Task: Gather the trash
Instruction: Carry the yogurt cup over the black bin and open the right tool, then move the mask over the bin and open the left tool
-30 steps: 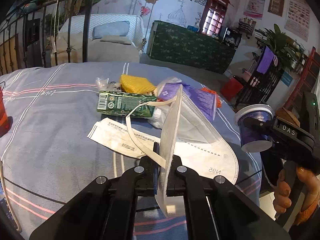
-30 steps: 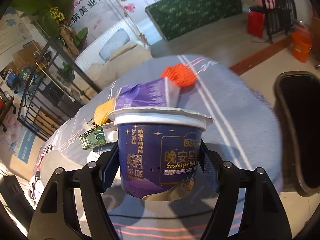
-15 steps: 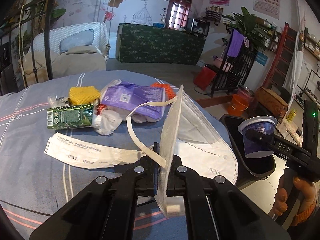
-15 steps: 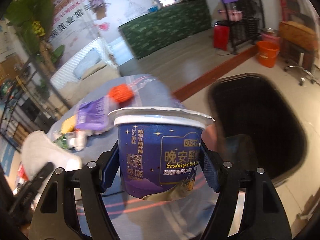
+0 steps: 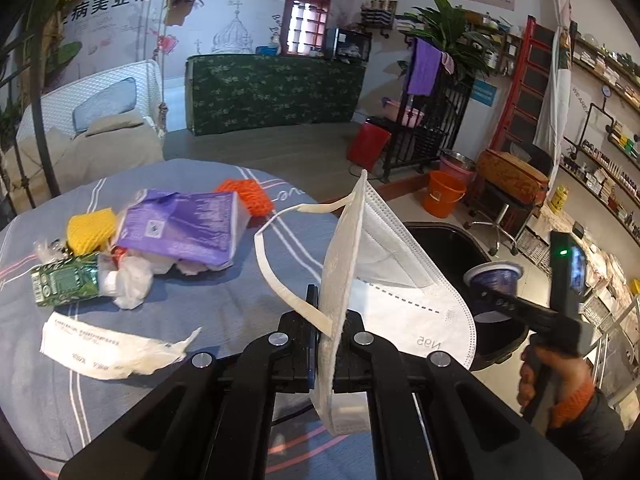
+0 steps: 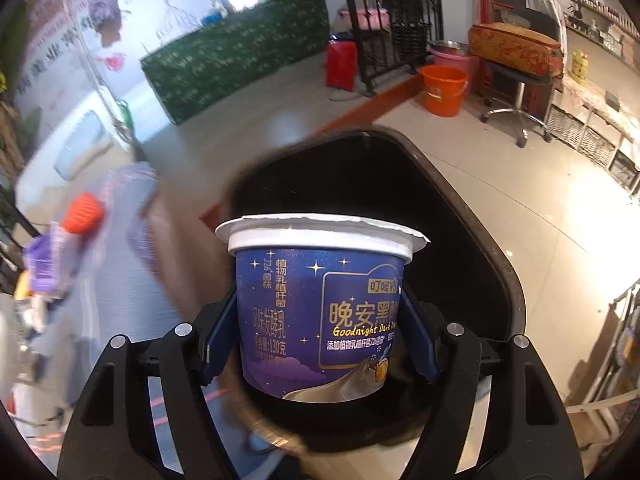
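Note:
My left gripper (image 5: 326,340) is shut on a white N95 mask (image 5: 384,276), held above the table's right edge. My right gripper (image 6: 320,340) is shut on a purple yogurt cup (image 6: 316,304) and holds it upright over the open black trash bin (image 6: 480,216). The cup (image 5: 493,278) and the bin (image 5: 452,240) also show at the right of the left wrist view. On the table lie a purple packet (image 5: 184,228), a green carton (image 5: 64,284), a yellow net (image 5: 90,230), an orange net (image 5: 244,196) and a white wrapper (image 5: 108,348).
The round table has a grey-blue cloth (image 5: 48,392). An orange bucket (image 6: 444,90), a wheeled stool (image 6: 516,96) and a black rack (image 5: 428,128) stand on the floor beyond the bin. A crumpled clear bag (image 5: 132,280) lies by the carton.
Both grippers have swung right. The cup has moved from over the table to over the bin. The mask has travelled toward the table's right edge, still gripped.

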Tool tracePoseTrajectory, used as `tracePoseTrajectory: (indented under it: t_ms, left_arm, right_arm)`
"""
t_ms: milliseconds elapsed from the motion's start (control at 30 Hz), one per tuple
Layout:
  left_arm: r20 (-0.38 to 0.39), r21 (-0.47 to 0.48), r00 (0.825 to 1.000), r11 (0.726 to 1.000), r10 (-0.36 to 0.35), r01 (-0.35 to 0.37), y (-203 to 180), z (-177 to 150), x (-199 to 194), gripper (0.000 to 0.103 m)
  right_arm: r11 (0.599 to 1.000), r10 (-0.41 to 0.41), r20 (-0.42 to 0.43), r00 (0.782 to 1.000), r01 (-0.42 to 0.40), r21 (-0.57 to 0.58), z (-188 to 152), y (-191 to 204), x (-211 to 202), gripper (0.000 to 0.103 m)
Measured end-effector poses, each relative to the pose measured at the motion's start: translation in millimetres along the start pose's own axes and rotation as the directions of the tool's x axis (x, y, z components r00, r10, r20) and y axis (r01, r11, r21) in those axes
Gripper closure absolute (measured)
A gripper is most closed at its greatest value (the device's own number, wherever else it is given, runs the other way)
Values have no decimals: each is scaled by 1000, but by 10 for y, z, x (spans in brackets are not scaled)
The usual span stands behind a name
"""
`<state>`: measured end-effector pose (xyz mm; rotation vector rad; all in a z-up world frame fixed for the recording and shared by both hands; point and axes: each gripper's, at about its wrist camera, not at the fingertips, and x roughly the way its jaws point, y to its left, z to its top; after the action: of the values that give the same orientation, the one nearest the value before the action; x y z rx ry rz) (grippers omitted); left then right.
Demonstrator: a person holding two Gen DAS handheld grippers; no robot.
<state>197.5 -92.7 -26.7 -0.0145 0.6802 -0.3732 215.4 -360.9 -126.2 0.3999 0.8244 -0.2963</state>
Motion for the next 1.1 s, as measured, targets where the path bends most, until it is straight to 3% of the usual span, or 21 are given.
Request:
tracePoseTrajectory:
  t_ms: [167,367,600,667,767,1100]
  left_arm:
    - [-3,38,1000,999,-29,29,-186,61,113,99]
    - [-38,84,997,994,-66,70,-430,96,316,99]
    - [-41,103,996,991,-83,87,-585,136,459,99]
    - [-44,95,995,991,-89,93,-602,159,492,99]
    - [-47,89,994,991,-94,98,-661,197,559,99]
    - [-142,139,981,979,-132,152,-1099,135,923,99]
  right_arm:
    - [999,-33,-65,997,33,-7,-5,-89,337,31]
    - [1000,-21,-71,997,23,18,-61,-122,368,25]
    - [1000,-28,-33,999,29,8,-115,-238,111,21]
    - [999,-32,-9,999,32,12,-97,-289,-9,15]
    - [999,-33,38,999,32,36,-80,-383,-209,15]
    - [991,-113,139,984,102,83,-101,-642,-684,15]
